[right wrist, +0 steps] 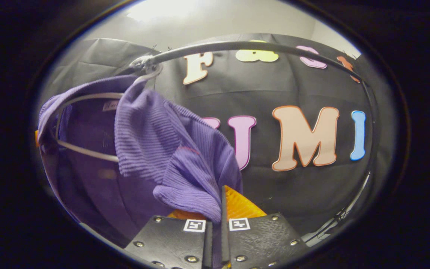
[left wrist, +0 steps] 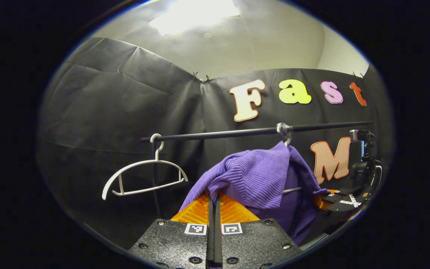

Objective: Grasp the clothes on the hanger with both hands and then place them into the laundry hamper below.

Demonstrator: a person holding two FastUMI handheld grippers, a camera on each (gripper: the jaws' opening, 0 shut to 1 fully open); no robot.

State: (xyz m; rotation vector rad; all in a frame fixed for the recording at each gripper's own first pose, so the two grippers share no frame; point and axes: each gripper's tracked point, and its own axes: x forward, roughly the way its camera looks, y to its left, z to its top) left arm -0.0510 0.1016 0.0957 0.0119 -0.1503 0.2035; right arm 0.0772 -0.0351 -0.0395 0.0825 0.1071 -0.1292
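A black rail (left wrist: 237,132) spans the booth, and from it hangs a purple ribbed-knit sweater (left wrist: 256,179) on a white hanger (right wrist: 84,123), bunched and pulled off one shoulder, its cloth folded over. Left of it on the rail hangs a bare white hanger (left wrist: 144,177). The left tool (left wrist: 214,201) is clamped on the sweater's lower edge; the right tool (right wrist: 220,209) pinches a drooping fold.

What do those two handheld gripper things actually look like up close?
Each has a pair of flat black textured plates fixed with round screws, and each plate carries a small square black-and-white marker. That goes for the left gripper and the right gripper. Seen from the left gripper view, the right one carries a black body, white marker strips and a small camera on top.
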